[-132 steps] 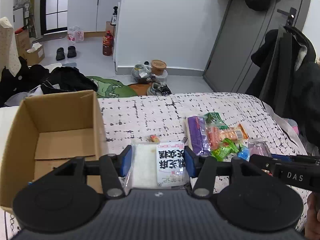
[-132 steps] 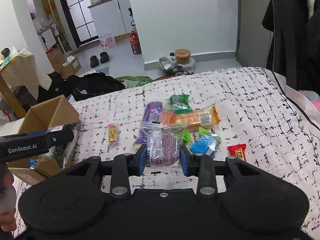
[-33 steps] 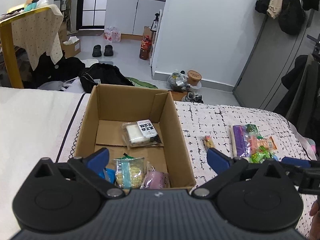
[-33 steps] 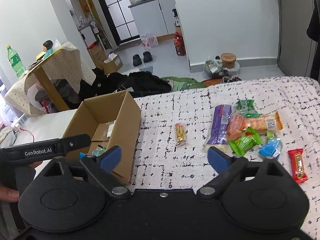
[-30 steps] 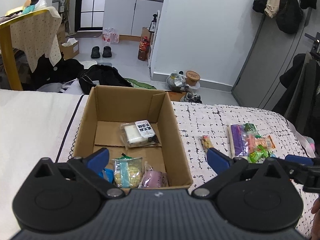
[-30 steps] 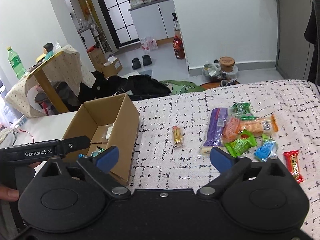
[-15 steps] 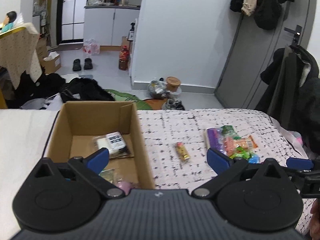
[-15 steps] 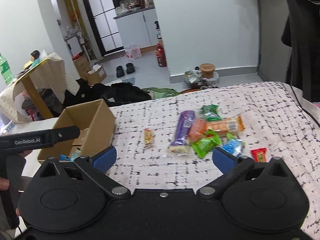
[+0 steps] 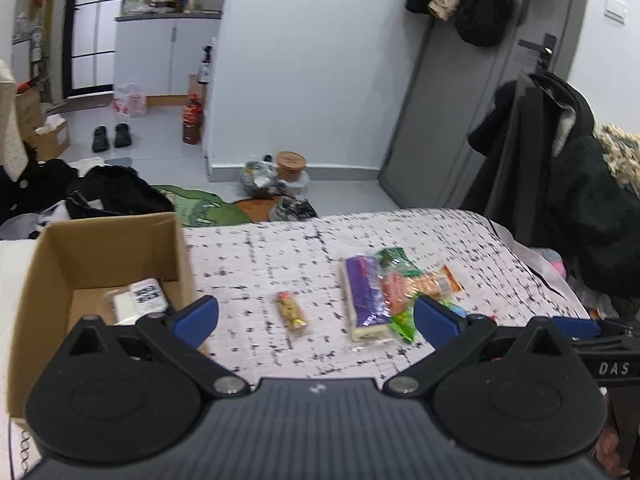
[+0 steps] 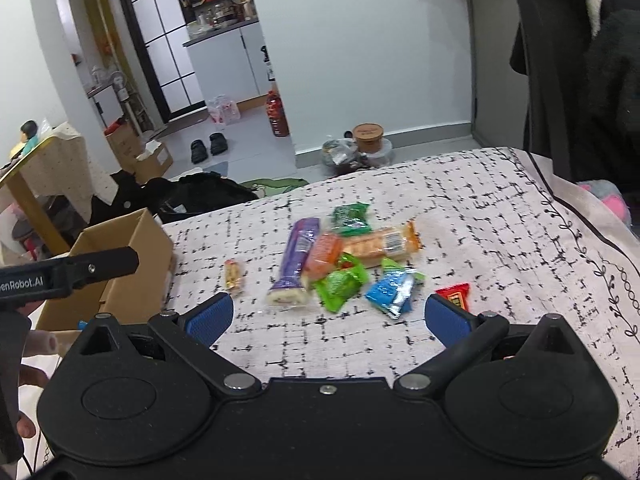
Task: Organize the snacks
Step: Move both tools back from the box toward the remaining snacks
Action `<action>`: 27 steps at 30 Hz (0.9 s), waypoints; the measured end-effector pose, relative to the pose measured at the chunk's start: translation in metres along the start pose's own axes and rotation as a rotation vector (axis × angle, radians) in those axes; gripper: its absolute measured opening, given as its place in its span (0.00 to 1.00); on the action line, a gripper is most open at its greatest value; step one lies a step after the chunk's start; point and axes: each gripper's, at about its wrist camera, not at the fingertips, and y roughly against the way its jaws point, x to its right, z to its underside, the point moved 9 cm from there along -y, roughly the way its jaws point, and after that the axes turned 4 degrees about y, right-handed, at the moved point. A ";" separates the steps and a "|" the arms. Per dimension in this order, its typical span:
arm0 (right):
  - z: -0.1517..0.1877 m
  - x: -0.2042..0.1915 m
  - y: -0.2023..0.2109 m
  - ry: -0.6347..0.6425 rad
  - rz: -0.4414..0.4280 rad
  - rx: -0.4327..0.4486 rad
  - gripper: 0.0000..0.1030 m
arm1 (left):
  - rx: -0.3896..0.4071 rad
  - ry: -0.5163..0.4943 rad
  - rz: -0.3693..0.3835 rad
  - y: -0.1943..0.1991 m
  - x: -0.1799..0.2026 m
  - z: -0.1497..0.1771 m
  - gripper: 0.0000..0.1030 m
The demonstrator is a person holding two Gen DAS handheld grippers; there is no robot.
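Both grippers gape wide, empty: left gripper and right gripper hover over the black-and-white patterned bedspread. Landmark: long purple snack pack, long axis running away from the cameras, near end pale. Left of it: open brown cardboard box holding a white labelled packet, then a small yellow candy lying the same way. Right of it, touching: orange wrapper, green packets, blue packet; red bar apart.

Matt brown cardboard box, glossy crinkled plastic snack wrappers, soft printed cloth bedspread, matt black plastic gripper bodies with ribbed panel, blue pads.
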 end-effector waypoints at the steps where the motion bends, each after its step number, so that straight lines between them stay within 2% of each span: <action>1: 0.001 0.003 0.000 -0.003 0.005 0.000 1.00 | -0.005 -0.009 0.007 -0.003 0.004 0.001 1.00; 10: 0.008 0.027 -0.005 -0.039 0.032 -0.021 1.00 | -0.039 -0.029 0.072 -0.026 0.029 0.006 1.00; 16: 0.014 0.044 -0.012 -0.058 0.059 -0.043 0.99 | -0.054 -0.038 0.064 -0.046 0.041 0.005 1.00; 21: 0.019 0.055 -0.023 -0.076 0.055 -0.084 0.86 | -0.066 -0.070 0.034 -0.065 0.048 0.008 1.00; 27: 0.027 0.065 -0.037 -0.091 0.061 -0.129 0.71 | -0.114 -0.050 -0.028 -0.091 0.043 0.011 1.00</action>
